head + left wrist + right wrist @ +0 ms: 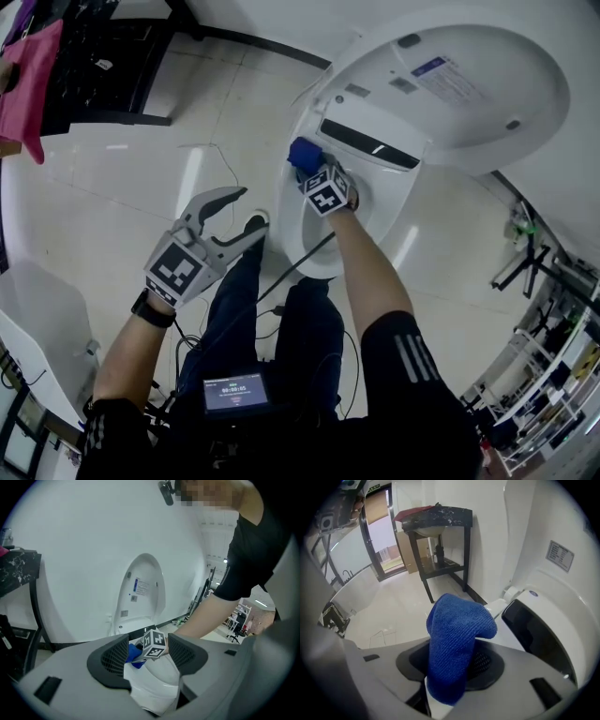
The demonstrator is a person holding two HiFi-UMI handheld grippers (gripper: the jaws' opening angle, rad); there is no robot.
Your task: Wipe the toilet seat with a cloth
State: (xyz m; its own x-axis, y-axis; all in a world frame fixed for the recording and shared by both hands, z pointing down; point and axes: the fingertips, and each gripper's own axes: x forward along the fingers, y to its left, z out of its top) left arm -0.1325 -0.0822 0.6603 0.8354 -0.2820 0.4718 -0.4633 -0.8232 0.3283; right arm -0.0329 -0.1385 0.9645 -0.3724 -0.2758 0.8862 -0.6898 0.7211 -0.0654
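Note:
The white toilet has its lid (pixel 469 84) raised and its seat (pixel 292 225) down. A blue cloth (pixel 305 155) is bunched in my right gripper (pixel 310 170), which is shut on it at the back left of the seat, close to the dark hinge strip (pixel 370 145). In the right gripper view the cloth (pixel 457 639) folds up and over between the jaws, with the seat's back (pixel 543 606) to its right. My left gripper (pixel 246 211) hangs open over the floor left of the bowl, holding nothing. Between its jaws I see the seat (pixel 157 679), the cloth (pixel 135 654) and the lid (pixel 143 592).
A black stand (pixel 103 56) with a pink cloth (pixel 28 89) is at the far left. A white basin (pixel 37 319) curves at lower left. A cable (pixel 305 258) runs off the bowl's front. Metal racks (pixel 548 347) stand at right. My legs are in front of the bowl.

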